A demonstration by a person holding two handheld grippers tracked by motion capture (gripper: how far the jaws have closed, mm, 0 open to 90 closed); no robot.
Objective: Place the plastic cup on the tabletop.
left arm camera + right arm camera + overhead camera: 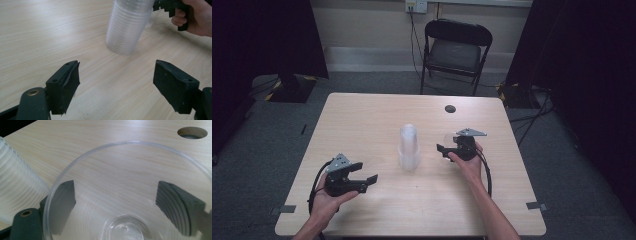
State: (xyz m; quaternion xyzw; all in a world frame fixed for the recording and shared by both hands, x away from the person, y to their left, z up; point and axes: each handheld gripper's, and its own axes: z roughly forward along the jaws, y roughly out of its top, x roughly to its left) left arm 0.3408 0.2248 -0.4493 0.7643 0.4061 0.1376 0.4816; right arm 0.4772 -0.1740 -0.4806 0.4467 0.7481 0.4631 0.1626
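Note:
A tall stack of clear plastic cups (409, 147) (128, 25) (17, 185) stands upright at the middle of the wooden table (362, 115). Just right of it sits a single clear cup (446, 141) (126, 230), mouth up, between the wide-apart jaws of my right gripper (443, 149) (116, 202). Those jaws show through the cup's wall; I cannot tell whether they touch it. My left gripper (364, 173) (116, 82) is open and holds nothing, low over the table at the front left, pointing at the stack.
A round cable hole (450, 108) (192, 132) lies in the table's far right part. A black folding chair (455, 50) stands behind the table. Dark curtains hang on both sides. The right hand and its gripper (170, 6) appear beyond the stack.

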